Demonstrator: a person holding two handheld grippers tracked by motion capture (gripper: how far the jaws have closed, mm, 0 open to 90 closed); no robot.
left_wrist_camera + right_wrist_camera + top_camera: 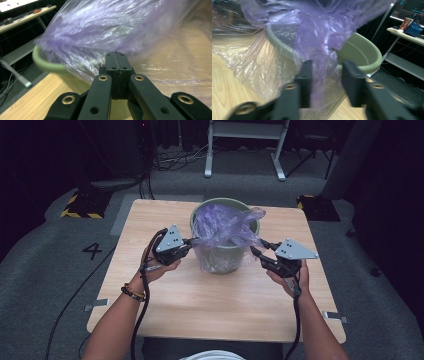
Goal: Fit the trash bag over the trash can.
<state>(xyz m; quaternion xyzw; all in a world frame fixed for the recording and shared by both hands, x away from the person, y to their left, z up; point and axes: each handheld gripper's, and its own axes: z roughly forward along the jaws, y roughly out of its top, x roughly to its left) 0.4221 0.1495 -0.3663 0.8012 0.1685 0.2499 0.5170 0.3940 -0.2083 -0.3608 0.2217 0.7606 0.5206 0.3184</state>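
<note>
— Looking at the high view, where does the purple plastic bag [225, 227] sit?

— It lines the green bin [220, 262] standing near the middle of the wooden table [200, 295], with its loose rim bunched above the bin's mouth and draped down the outside on both sides.

— And the left gripper [189, 241]?

— It is at the bin's left side. In the left gripper view its jaws are pressed flat together, and the film appears to run into the seam at the tips, so it is clenched on the edge of the bag. The bin's rim shows just beyond, to the left of the tips.

— The right gripper [256, 250]?

— It is at the bin's right side. In the right gripper view its fingers [305, 75] stand apart with a hanging fold of the bag between them; the fold brushes the left finger, while a clear gap remains to the other. The frame is blurred, but the pads are not squeezing the film. The bin's rim lies right behind that fold.
</note>
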